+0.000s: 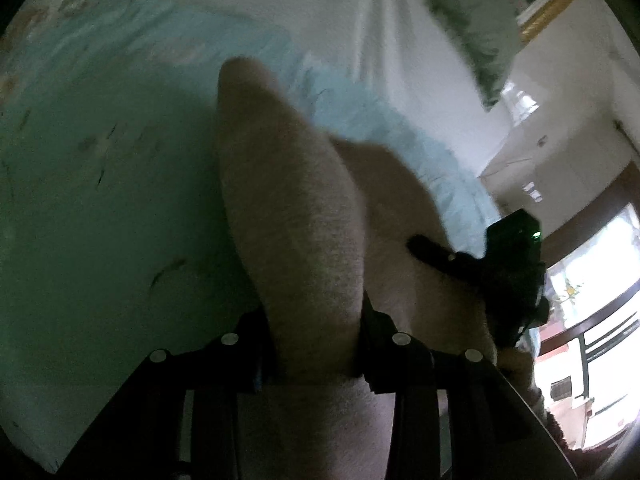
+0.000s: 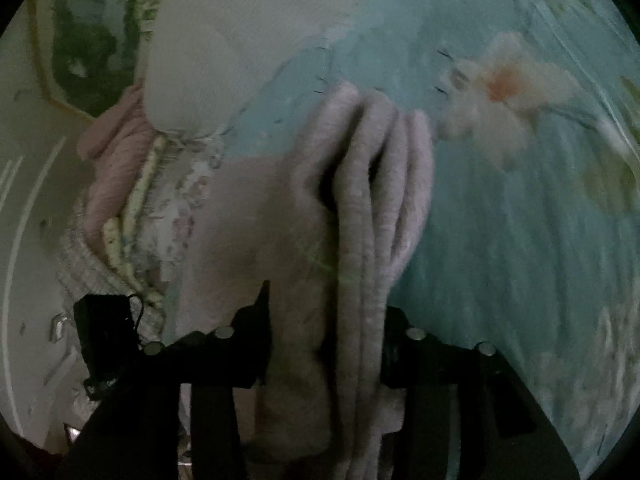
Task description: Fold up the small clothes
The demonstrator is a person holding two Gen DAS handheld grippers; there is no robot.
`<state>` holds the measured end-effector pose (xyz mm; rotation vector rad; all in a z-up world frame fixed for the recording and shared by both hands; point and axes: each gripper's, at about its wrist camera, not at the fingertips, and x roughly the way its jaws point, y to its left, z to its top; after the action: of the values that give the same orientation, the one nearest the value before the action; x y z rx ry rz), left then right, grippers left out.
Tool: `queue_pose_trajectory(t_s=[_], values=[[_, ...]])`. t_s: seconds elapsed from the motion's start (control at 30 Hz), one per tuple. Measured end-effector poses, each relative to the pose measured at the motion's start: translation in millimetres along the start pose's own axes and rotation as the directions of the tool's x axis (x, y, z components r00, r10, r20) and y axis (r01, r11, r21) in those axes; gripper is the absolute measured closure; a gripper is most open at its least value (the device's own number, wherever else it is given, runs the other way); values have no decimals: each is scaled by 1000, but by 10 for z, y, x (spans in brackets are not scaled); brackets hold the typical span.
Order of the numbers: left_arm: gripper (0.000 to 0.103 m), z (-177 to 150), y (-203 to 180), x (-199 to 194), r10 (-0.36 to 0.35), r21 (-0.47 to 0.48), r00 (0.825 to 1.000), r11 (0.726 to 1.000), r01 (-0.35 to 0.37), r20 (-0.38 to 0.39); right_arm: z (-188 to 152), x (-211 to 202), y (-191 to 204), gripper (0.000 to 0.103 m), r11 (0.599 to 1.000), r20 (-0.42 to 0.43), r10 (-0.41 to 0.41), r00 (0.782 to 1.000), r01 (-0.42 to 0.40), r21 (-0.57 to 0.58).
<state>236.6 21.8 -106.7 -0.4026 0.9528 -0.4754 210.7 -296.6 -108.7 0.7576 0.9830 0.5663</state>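
A pale pink fleecy garment (image 1: 292,216) is held up between both grippers above a light blue bedsheet (image 1: 100,168). My left gripper (image 1: 318,344) is shut on one bunched edge of it; the fabric rises in a fold out of the jaws. My right gripper (image 2: 324,344) is shut on another edge of the same garment (image 2: 360,208), gathered in several thick layers. The right gripper also shows in the left wrist view (image 1: 512,276) as a dark shape at the right, against the cloth. The left gripper's dark body shows at the lower left of the right wrist view (image 2: 106,340).
The sheet has a pale flower print (image 2: 504,92). A white pillow (image 2: 208,60) lies at the head of the bed. A pile of other small clothes (image 2: 132,200), pink and floral, lies beside it. A room wall and a window (image 1: 592,280) are to the right.
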Motion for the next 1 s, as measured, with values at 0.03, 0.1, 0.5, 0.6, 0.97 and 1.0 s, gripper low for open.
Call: queue_pose_trajectory(t_s=[0.03,0.1,0.5,0.6,0.97,1.0], values=[[63,-43,48,48,26,-8,1000,1000,-26,-12,-4,-53,13,55,1000,10,-10,1000,10,-2],[54,-93,81,91,75,-2,997,997,-75,-18,2,-181,67,40,998,41,-65,997,66,-25],[46,-110,-69,-276,136,13,980,990,-140,144,304,-254,560,53,961,85,-158,984,173,-215],[52,-103,-198,-331,107,55,983,992,-116,152,374,-10,430,57,953,22,-230,973,229,-197],[56,-124,-501,-213,36,177,994,983,-55,107,535,-528,174,103,981,134,-165,977,177,-81],[56,-121,-509,-168,39,176,995,983,-55,97,511,-504,130,102,981,127,-175,976,184,-65]])
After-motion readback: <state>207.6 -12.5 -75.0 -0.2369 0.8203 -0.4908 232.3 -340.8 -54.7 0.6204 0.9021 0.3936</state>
